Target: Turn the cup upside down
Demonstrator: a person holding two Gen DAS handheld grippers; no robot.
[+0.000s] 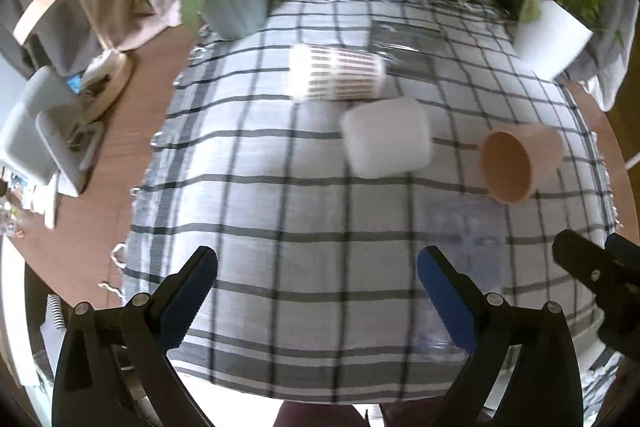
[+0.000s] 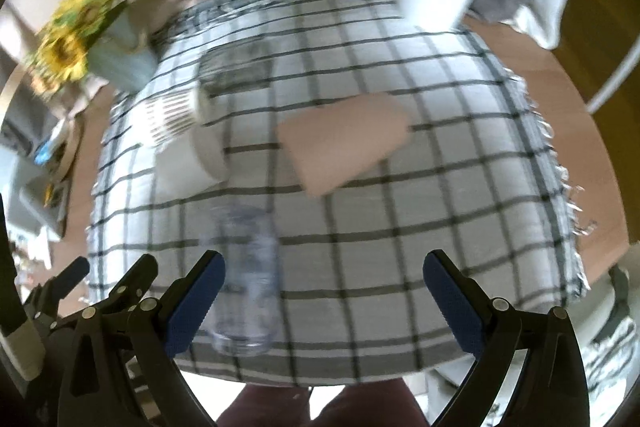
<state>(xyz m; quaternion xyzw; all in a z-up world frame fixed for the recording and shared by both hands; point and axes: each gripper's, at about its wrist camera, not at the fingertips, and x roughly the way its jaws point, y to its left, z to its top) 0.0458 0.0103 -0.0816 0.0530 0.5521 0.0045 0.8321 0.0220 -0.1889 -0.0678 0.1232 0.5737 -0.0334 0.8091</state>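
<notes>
Several cups lie on their sides on the checked cloth (image 1: 280,187): a striped cup (image 1: 340,75), a white cup (image 1: 386,143), a pink cup (image 1: 520,163) with its mouth toward me, and a clear glass (image 1: 408,47) at the back. A clear plastic cup (image 2: 246,287) lies near the front edge, just right of my right gripper's left finger. In the right wrist view the pink cup (image 2: 344,143), white cup (image 2: 192,159) and striped cup (image 2: 172,115) show blurred. My left gripper (image 1: 316,291) is open and empty above the front of the cloth. My right gripper (image 2: 324,295) is open and empty; it also shows in the left wrist view (image 1: 592,267).
A sunflower vase (image 1: 236,7) stands at the back left and a white plant pot (image 1: 552,31) at the back right. A chair (image 1: 60,3) and clutter sit left of the round wooden table (image 1: 100,219). The cloth's front edge hangs near my grippers.
</notes>
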